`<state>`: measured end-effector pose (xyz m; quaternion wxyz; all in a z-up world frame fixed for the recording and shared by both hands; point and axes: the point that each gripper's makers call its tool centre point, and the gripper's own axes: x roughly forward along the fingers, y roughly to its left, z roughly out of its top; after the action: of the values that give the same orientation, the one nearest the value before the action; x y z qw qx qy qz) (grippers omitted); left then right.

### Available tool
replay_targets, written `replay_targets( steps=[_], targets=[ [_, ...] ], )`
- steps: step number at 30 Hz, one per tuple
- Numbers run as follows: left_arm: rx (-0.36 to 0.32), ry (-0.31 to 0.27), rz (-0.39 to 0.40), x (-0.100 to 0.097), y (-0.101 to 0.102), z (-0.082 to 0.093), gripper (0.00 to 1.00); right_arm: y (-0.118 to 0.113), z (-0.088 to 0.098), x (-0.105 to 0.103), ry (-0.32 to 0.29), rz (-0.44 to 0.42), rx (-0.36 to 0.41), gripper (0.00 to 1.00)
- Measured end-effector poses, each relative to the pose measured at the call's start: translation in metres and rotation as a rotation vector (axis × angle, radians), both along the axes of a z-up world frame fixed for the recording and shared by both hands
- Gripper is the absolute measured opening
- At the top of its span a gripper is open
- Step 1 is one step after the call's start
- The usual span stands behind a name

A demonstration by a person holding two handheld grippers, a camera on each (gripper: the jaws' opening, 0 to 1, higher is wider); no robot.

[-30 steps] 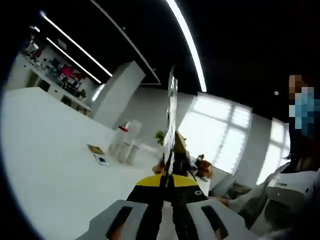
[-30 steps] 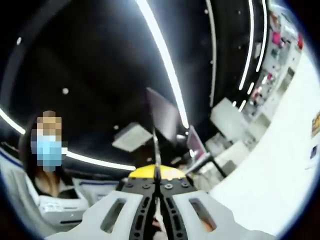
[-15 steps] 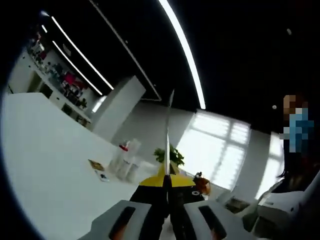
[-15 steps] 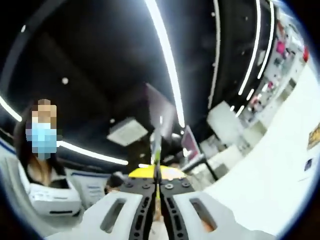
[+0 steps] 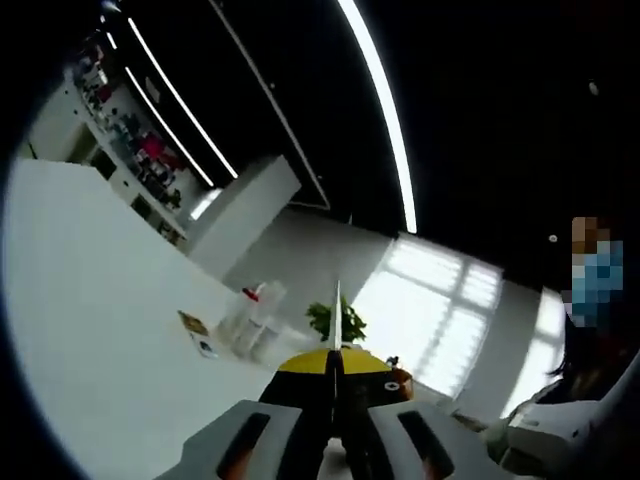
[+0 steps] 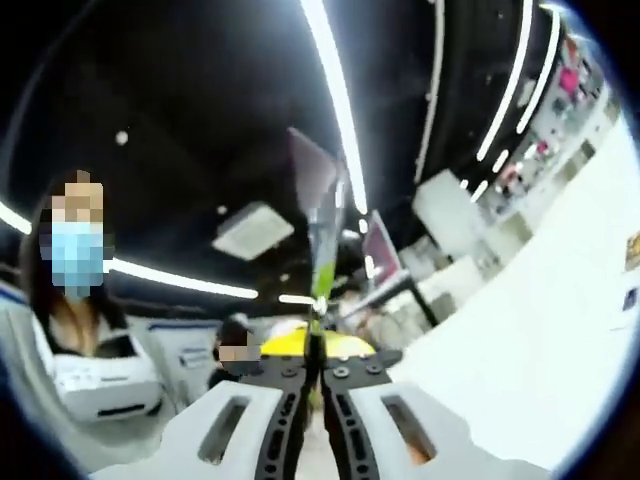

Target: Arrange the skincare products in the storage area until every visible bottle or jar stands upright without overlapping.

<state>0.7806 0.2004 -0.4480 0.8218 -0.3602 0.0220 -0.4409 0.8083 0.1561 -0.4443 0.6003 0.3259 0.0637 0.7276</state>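
Left gripper view: the left tool (image 5: 335,385) has its two jaws pressed together with no gap between them, grasping nothing and touching nothing. The white worktop (image 5: 100,330) spreads to the left of this tool. On it, beyond and left of the jaw tips, stands a cluster of clear bottles (image 5: 250,315), one with a red cap; they appear upright, long axes rising from the worktop, though they are too small to tell apart. A small flat card (image 5: 192,323) lies just beside them. A green plant (image 5: 335,320) shows behind the jaw tips. Right gripper view: the right tool (image 6: 315,375) is likewise clenched on nothing, the worktop (image 6: 540,340) lying to its right.
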Motion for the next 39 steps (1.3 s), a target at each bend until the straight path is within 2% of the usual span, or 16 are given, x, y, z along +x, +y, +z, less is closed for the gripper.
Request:
replay_targets(
  steps=[2, 3, 6, 7, 11, 14, 15, 18, 23, 24, 26, 27, 31, 34, 36, 39],
  targets=[
    [0.023, -0.019, 0.044, 0.005, 0.000, -0.003, 0.02, -0.001, -0.001, 0.006, 0.019, -0.001, 0.005, 0.01],
    [0.030, -0.017, 0.042, 0.005, -0.003, -0.004, 0.05, -0.002, -0.002, 0.009, 0.033, -0.007, 0.017, 0.01],
    [0.030, 0.005, 0.028, 0.008, -0.010, -0.010, 0.19, -0.003, 0.002, 0.011, 0.077, -0.006, 0.059, 0.01],
    [0.024, 0.013, 0.024, 0.008, -0.012, -0.012, 0.20, -0.004, 0.003, 0.013, 0.090, -0.008, 0.072, 0.01],
    [0.001, 0.017, 0.005, 0.007, -0.017, -0.013, 0.15, -0.003, 0.003, 0.009, 0.099, -0.012, 0.076, 0.01],
    [-0.054, 0.025, -0.005, 0.008, -0.015, -0.010, 0.10, 0.002, 0.000, 0.004, 0.088, 0.002, 0.048, 0.01],
    [-0.071, 0.024, -0.007, 0.008, -0.015, -0.008, 0.06, 0.005, -0.002, 0.001, 0.082, 0.003, 0.033, 0.01],
    [-0.064, 0.023, 0.001, 0.008, -0.012, -0.009, 0.04, 0.007, -0.003, 0.001, 0.093, 0.005, 0.040, 0.01],
    [-0.072, 0.060, -0.011, 0.008, -0.008, -0.012, 0.02, 0.010, -0.005, -0.001, 0.084, 0.003, 0.026, 0.01],
    [-0.073, 0.068, -0.010, 0.009, -0.007, -0.013, 0.02, 0.011, -0.006, 0.000, 0.067, -0.008, 0.020, 0.02],
    [-0.079, 0.086, -0.008, 0.012, -0.005, -0.015, 0.02, 0.010, -0.009, 0.009, 0.001, -0.085, 0.010, 0.03],
    [-0.097, 0.107, -0.008, 0.014, -0.002, -0.017, 0.02, 0.007, -0.007, 0.015, -0.009, -0.121, 0.026, 0.05],
    [-0.139, 0.135, 0.011, 0.022, 0.012, -0.016, 0.02, -0.017, 0.006, 0.044, 0.019, -0.269, 0.117, 0.12],
    [-0.153, 0.153, 0.026, 0.030, 0.019, -0.015, 0.02, -0.027, 0.010, 0.052, 0.003, -0.307, 0.123, 0.11],
    [-0.128, 0.181, 0.062, 0.041, 0.025, -0.021, 0.02, -0.032, 0.014, 0.054, -0.011, -0.335, 0.130, 0.09],
    [-0.146, 0.220, 0.071, 0.053, 0.030, -0.025, 0.02, -0.036, 0.016, 0.057, -0.077, -0.389, 0.103, 0.09]
  ],
)
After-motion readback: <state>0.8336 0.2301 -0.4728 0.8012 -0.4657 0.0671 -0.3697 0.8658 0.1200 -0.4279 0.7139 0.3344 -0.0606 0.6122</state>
